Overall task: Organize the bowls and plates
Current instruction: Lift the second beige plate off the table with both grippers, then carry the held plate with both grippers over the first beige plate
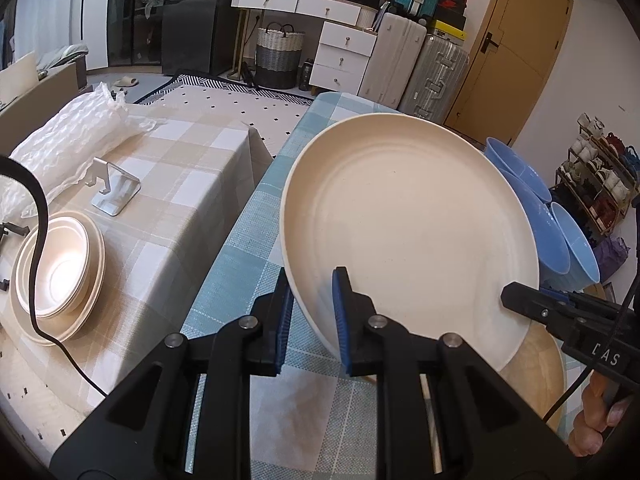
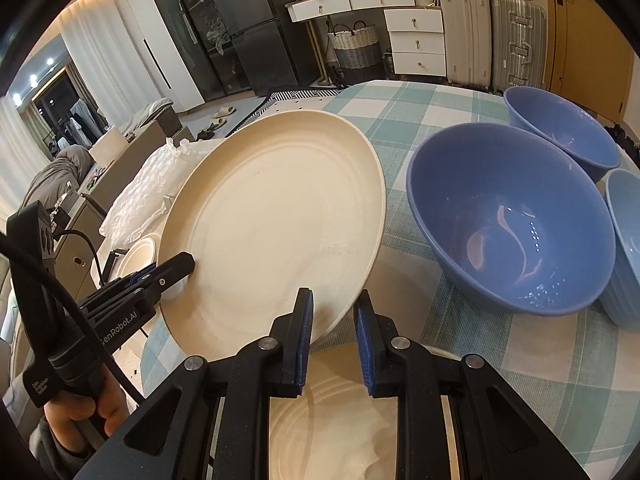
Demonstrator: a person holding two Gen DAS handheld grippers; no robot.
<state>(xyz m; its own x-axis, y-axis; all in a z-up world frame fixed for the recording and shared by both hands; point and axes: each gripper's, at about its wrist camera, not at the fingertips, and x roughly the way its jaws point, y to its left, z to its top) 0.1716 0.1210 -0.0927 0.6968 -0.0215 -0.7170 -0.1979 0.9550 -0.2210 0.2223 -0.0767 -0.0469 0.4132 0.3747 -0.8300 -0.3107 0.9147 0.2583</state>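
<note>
You hold a cream plate [image 1: 404, 232] between both tools, tilted and lifted clear of the worktop [image 1: 256, 240] with its blue-checked cloth. Your left gripper [image 1: 310, 312] has its jaws clamped on the plate's near rim, one blue pad on the face and the other underneath. Your right gripper [image 2: 334, 332] grips the rim on the opposite side in the same way, jaws closed onto the edge.

In the left wrist view, the right gripper comes in from the lower right, and your right hand [image 1: 600, 420] shows beneath it. In the right wrist view, your left hand [image 2: 80, 416] wraps the handle of the other tool at the lower left.

Directly below the lifted plate lies a second plate [image 2: 340, 420] flat on the cloth. To the right of it stand three blue bowls: a large blue bowl [image 2: 516, 224] nearest, a smaller blue bowl [image 2: 560, 128] behind it, and a ribbed pale blue bowl [image 2: 624, 248] touching the large one at the far right.

On the neighbouring worktop with the beige-checked cloth [image 1: 168, 184], well apart from the plate, sits a stack of cream bowls [image 1: 56, 272] on a plate, beside a metal stand [image 1: 116, 192] and bubble wrap [image 1: 68, 136].
</note>
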